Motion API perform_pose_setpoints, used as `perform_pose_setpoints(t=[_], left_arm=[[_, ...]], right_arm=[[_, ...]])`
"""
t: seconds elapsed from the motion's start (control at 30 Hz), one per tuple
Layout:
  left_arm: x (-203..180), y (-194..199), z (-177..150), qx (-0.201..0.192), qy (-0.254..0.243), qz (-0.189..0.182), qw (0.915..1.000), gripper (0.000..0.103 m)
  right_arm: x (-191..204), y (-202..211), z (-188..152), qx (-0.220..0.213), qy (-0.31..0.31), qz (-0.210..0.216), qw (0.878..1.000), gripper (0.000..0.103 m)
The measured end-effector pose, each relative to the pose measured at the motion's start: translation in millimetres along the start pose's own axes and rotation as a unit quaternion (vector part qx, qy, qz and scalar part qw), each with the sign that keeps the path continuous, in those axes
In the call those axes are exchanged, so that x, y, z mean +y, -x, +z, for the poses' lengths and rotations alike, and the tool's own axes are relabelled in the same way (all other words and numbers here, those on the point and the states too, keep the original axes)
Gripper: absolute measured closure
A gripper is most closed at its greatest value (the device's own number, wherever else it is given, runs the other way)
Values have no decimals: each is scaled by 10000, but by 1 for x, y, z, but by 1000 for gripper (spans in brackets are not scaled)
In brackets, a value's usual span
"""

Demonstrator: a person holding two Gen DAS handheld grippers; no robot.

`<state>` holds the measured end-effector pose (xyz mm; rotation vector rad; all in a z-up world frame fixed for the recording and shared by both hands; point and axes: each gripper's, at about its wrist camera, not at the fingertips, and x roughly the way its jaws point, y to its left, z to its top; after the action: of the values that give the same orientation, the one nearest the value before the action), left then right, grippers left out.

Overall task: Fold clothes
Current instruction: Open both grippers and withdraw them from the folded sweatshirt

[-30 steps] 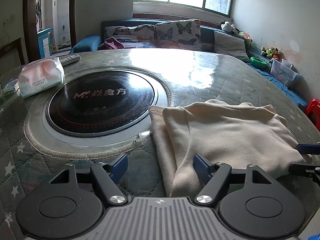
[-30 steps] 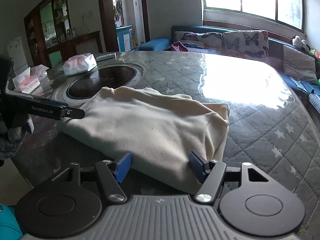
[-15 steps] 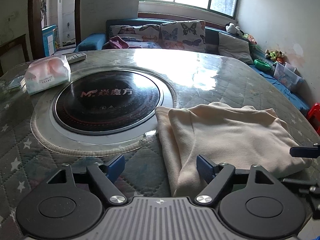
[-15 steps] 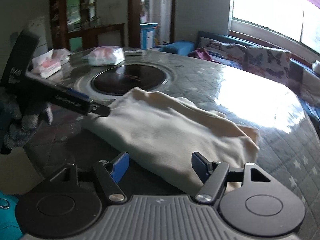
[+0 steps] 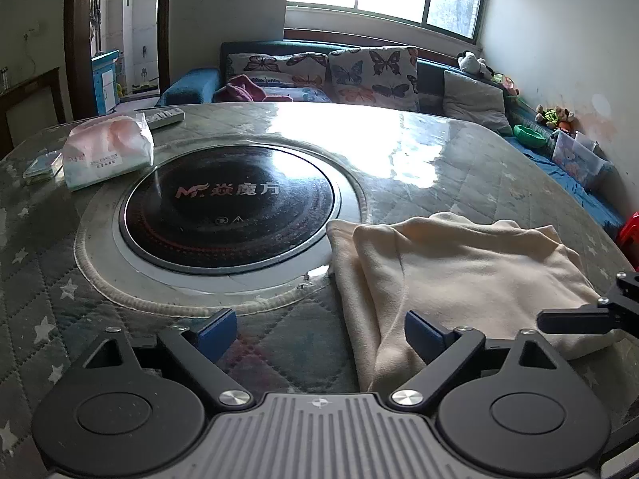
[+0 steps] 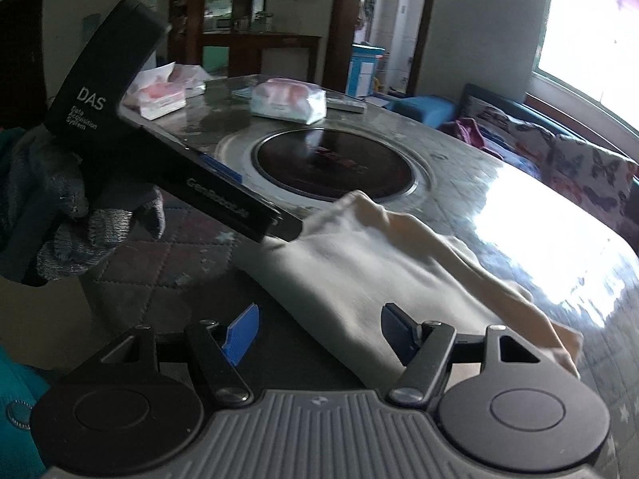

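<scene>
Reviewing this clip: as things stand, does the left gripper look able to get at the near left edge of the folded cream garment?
Probably yes. The left gripper, its jaws opening with nothing pinched, sits just before the cream garment; the near fold lies by its right finger, and nothing blocks it.

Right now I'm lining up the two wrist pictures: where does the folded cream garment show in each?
Left wrist: the cream garment lies lower right, beside the round black cooktop.
Right wrist: the cream garment runs across the centre to lower right, nearer than the cooktop.
Shared landmark: the cooktop set in the table.
</scene>
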<state>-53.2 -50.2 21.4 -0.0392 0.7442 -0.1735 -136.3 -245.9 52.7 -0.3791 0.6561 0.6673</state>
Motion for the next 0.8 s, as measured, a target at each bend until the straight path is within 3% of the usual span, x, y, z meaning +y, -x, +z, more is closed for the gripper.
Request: perform_pose_setpoints(t=[0.43, 0.8], left_arm=[[10, -3, 2, 9, 134, 82, 9999, 3], [28, -1, 9, -91, 513, 44, 9986, 5]], right_arm=[[17, -18, 11, 52, 200, 178, 9996, 34], [36, -31, 23, 24, 733, 220, 9971, 44]])
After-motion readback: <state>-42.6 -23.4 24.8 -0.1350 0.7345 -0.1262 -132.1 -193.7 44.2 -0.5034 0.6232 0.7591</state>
